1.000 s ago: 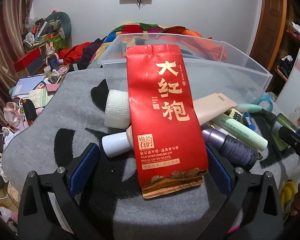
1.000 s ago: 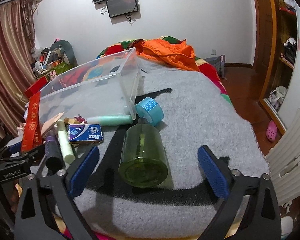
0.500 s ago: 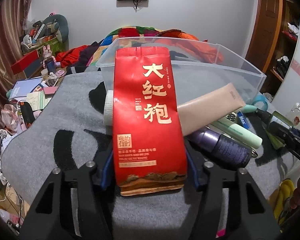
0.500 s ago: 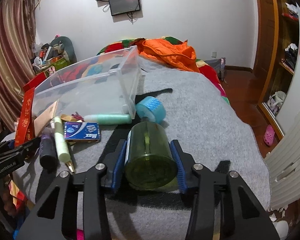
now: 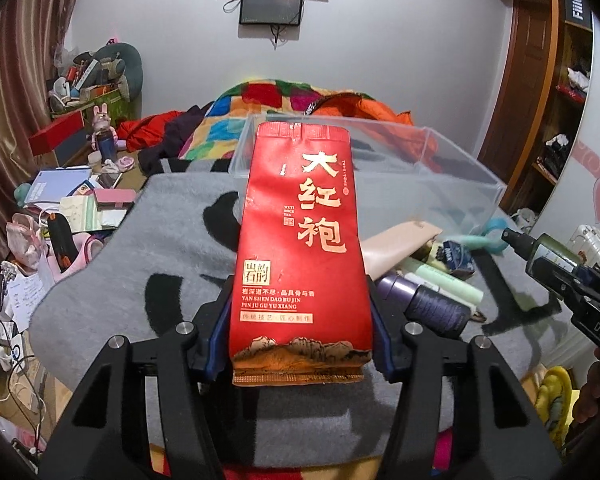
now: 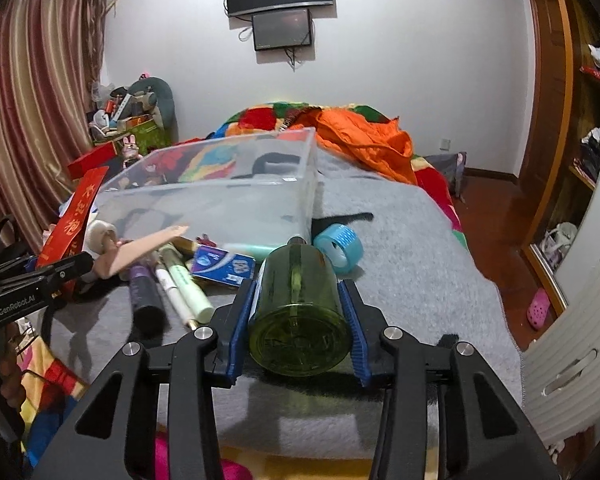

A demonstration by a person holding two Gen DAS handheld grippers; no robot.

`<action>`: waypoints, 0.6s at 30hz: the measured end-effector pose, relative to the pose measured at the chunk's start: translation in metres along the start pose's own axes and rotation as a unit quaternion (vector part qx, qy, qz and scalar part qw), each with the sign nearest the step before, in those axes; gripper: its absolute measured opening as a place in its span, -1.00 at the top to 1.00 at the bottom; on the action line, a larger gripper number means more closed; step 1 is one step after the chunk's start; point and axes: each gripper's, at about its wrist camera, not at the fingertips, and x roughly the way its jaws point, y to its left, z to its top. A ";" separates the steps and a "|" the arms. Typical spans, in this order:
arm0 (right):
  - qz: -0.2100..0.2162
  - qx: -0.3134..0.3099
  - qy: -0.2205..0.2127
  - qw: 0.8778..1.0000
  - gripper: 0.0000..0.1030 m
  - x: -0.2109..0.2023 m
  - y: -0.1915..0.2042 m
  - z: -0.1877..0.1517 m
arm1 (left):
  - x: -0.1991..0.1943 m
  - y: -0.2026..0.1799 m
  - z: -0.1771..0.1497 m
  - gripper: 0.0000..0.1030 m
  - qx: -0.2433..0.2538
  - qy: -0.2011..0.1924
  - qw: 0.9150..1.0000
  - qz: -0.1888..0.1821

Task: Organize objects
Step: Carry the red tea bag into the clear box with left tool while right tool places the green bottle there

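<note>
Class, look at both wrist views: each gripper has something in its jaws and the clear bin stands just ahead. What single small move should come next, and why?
Probably carry both items forward over the clear bin and release. The left gripper is shut on the red tea pouch, the right gripper on the green spray bottle, and the bin looks empty, its open top just ahead.

my left gripper [image 5: 300, 344], black-framed with blue pads, has its jaws pressed against both side edges of the red foil tea pouch [image 5: 300, 240], which stands up and away between them. it points forward and down. my right gripper [image 6: 300, 320], same build, has its blue pads clamped on either side of the green translucent spray bottle [image 6: 298, 304], base toward the camera, also angled downward. part of a hand [image 5: 592, 396] shows at the left view's right edge, behind that gripper.
</note>
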 end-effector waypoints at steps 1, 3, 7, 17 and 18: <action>0.001 -0.001 -0.003 1.000 0.26 -0.003 0.001 0.001 | -0.002 0.000 0.001 -0.10 0.000 -0.003 1.000 -0.001; 0.003 -0.005 -0.011 1.000 0.26 -0.008 0.004 0.004 | -0.007 0.001 0.004 -0.10 0.000 -0.009 1.000 -0.005; 0.009 -0.007 -0.026 1.000 0.26 -0.018 0.009 0.013 | -0.016 -0.001 0.011 -0.10 0.005 -0.024 1.000 -0.008; 0.023 -0.030 -0.044 0.998 0.26 -0.014 0.021 0.049 | -0.021 -0.009 0.037 -0.10 0.019 -0.043 0.999 -0.020; 0.025 -0.032 -0.047 0.998 0.26 -0.013 0.023 0.052 | -0.020 -0.008 0.041 -0.10 0.018 -0.042 0.999 -0.027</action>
